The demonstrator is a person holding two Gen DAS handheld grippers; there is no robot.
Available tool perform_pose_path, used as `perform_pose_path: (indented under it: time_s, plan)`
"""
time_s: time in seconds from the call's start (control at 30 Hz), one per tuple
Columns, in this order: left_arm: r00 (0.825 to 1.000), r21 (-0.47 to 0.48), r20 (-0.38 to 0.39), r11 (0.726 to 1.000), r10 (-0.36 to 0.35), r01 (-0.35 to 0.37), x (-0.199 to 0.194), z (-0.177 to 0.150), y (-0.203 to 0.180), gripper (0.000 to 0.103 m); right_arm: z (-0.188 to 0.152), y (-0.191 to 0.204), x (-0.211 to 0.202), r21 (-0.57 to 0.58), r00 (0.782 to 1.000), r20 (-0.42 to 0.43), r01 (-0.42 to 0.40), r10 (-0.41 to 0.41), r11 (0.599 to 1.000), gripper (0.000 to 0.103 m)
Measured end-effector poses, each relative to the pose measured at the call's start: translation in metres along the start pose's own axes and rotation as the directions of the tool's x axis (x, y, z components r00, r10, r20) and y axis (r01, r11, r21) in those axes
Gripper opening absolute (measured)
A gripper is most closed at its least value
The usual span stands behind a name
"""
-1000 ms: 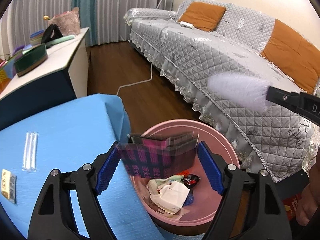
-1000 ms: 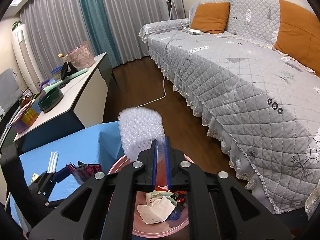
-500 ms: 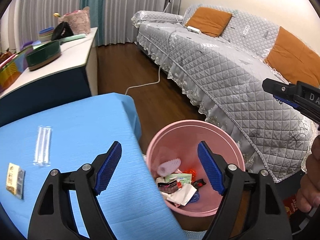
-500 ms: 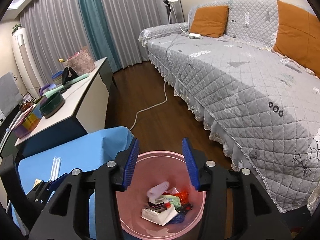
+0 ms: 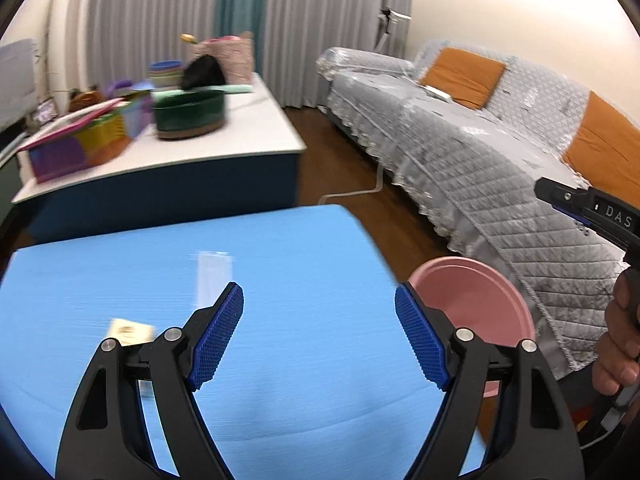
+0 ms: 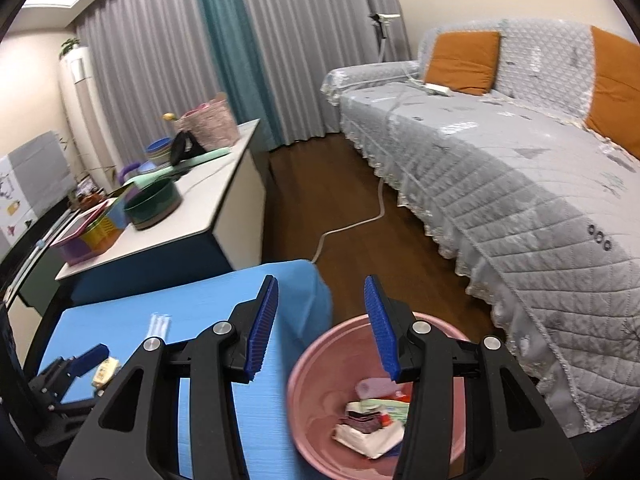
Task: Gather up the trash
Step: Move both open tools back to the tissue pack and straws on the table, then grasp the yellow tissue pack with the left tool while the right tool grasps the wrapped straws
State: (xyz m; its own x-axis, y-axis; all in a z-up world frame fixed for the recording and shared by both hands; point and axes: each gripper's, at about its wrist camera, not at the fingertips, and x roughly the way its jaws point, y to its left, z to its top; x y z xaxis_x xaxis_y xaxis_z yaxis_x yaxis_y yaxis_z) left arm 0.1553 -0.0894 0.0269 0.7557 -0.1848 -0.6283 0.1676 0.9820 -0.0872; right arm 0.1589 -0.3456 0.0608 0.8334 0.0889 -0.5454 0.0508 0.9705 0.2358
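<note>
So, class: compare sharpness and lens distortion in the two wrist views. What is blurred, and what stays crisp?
Left wrist view: motion blur smears the packet and cabinet clutter; the left tongs stay crisp. Right wrist view: milder blur, trash in the pink bin is readable. Both: fisheye bending, dark corners.

Trash [image 6: 370, 420] in basin [image 6: 316, 364] beside table [image 6: 208, 300]

Even, soft indoor light, no hard shadows. Fisheye bending curves the curtains [image 6: 168, 80] and sofa [image 6: 520, 184] toward dark rounded corners. Motion blur smears the cabinet clutter [image 5: 120, 120] and the table [image 5: 280, 260] in the left view; the right view is sharper.
</note>
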Motion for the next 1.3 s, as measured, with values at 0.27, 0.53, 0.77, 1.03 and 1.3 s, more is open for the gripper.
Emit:
perform_pose_path:
  time_s: [0.27,0.53,0.77,1.03,1.3]
  plan:
    - [0.995,-0.076,0.015,0.992,0.103,-0.102,-0.015,-0.013,0.079,0.076,-0.015,0.060,0.024,-0.048,0.996,-0.048,-0.075,0.073,0.996,0.046]
    - [0.982,-0.095,-0.018,0.977,0.188,-0.189,-0.005,-0.043,0.131,0.076,-0.033,0.124,0.054,-0.108,0.984,-0.114,-0.148,0.136,0.983,0.046]
    - [0.980,-0.151,-0.074,0.969,0.187,-0.197,0.010,-0.062,0.163,0.076,-0.052,0.169,0.079,-0.166,0.972,-0.164,-0.193,0.167,0.967,0.046]
    - [0.981,-0.132,-0.115,0.977,0.155,-0.169,0.027,-0.069,0.159,0.076,-0.069,0.195,0.112,-0.192,0.958,-0.222,-0.225,0.181,0.955,0.046]
    - [0.974,-0.130,-0.165,0.976,0.155,-0.177,0.041,-0.074,0.160,0.076,-0.086,0.216,0.142,-0.224,0.941,-0.285,-0.251,0.184,0.942,0.047]
